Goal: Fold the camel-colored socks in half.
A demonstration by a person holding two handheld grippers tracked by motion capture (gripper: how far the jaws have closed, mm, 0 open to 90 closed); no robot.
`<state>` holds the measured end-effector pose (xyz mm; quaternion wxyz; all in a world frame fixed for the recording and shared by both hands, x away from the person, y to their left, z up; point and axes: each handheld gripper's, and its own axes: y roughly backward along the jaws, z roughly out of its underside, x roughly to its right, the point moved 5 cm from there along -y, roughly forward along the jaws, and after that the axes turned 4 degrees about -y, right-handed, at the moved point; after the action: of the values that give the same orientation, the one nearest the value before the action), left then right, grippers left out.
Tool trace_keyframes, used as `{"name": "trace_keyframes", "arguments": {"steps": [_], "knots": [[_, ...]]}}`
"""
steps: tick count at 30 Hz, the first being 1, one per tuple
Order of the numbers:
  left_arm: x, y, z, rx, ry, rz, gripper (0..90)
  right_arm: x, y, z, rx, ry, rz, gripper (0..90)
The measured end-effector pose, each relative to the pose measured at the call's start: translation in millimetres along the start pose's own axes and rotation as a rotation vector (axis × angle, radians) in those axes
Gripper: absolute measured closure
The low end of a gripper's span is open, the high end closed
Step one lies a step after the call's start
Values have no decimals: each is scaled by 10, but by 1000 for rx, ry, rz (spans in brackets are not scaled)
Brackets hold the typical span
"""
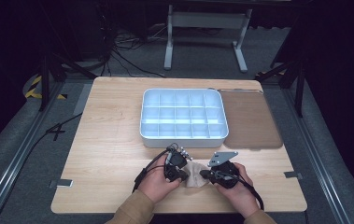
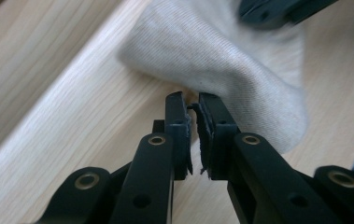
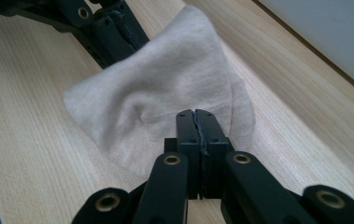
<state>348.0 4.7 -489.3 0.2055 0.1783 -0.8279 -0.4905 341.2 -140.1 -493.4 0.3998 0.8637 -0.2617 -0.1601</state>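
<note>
1. As the beige sock lies at lower centre of the high view, I read its long axis as left-right, between my grippers.
2. Right gripper: jaws pinched on its edge.
3. Left gripper: jaws narrow, the sock's edge at their tips; grip uncertain.

The cloth's top is cut off by the frame edge.

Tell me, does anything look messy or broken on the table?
Only the beige cloth: it lies crumpled near the table's front edge, between the left gripper and the right gripper. The white divided tray sits straight and looks whole.
</note>
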Motion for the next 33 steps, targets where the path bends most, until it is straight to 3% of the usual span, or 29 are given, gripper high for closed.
{"name": "trace_keyframes", "arguments": {"steps": [3,5,7,10,14,16,19,22,24,26,28,33], "knots": [[52,34,-45,38,-22,22,828,-98,-28,-31,-25,39,3,897],[95,58,-77,57,-56,6,836,-147,-76,-42,-31,48,6,897],[114,74,-94,71,-71,-1,845,-152,-88,-51,-26,25,-10,897],[104,71,-81,67,-60,5,844,-135,-90,-42,-13,-9,-34,896],[75,79,-66,64,-61,-1,838,-127,-64,-45,9,1,-52,891],[66,85,-60,59,-56,-3,836,-97,0,-57,26,0,-54,888],[61,76,-61,54,-59,-5,835,55,178,-41,46,-42,-18,888],[64,75,-67,53,-58,-5,835,169,227,35,0,-84,-7,877],[65,76,-79,54,-59,-5,835,256,219,151,-59,-116,33,878],[69,81,-93,54,-69,-10,835,267,153,230,-112,-131,33,880],[83,87,-107,53,-75,-14,835,226,109,225,-108,-127,10,884],[128,92,-151,81,-97,-13,830,167,81,198,-104,-112,5,884]]}}
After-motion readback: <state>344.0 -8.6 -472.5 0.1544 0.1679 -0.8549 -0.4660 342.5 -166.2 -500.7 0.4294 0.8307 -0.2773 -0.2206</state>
